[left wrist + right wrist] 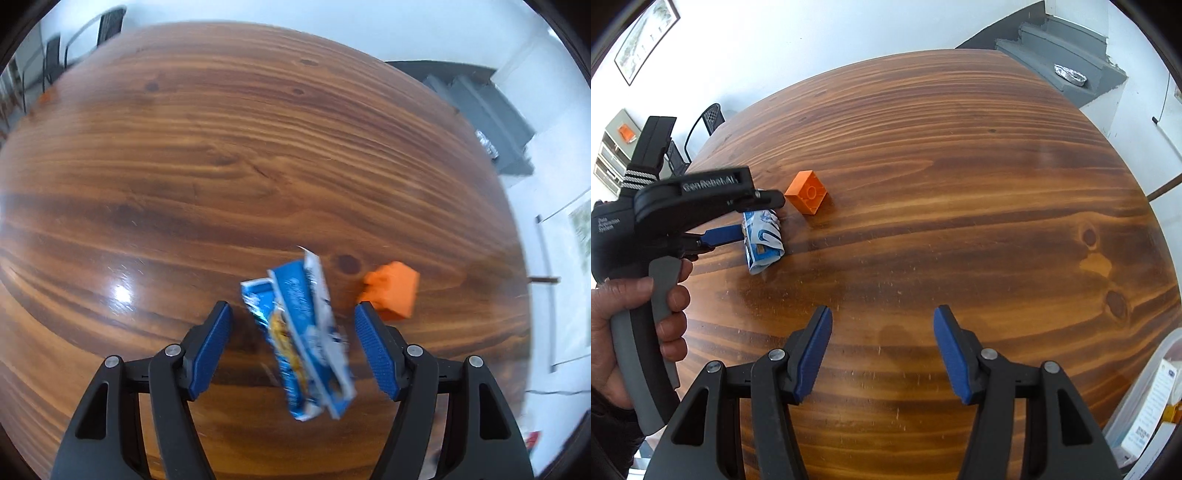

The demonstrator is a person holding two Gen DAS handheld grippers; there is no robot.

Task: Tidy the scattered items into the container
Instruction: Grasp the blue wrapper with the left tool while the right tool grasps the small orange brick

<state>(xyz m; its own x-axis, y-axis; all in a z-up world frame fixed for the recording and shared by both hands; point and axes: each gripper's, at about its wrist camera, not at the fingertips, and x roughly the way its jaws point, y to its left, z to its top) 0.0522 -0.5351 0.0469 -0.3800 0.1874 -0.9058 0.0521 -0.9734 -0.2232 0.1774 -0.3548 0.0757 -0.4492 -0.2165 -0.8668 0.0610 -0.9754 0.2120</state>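
A blue and white snack wrapper [306, 332] lies on the wooden table [221, 166], between the spread fingers of my left gripper [293, 314], which is open around it without touching. An orange toy brick [393, 290] sits just right of the left gripper's right finger. In the right wrist view the wrapper [762, 236] and the brick [808, 192] lie at the left, with the left gripper [753, 218] over the wrapper. My right gripper [882, 321] is open and empty above bare table. A clear plastic container [1145, 398] holding boxes shows at the lower right edge.
Dark chairs [55, 55] stand beyond the table's far left edge. Grey stairs [1063, 55] with a foil dish [1070, 74] lie behind the table. A framed picture [646, 37] hangs on the white wall. A hand [635, 314] holds the left gripper's handle.
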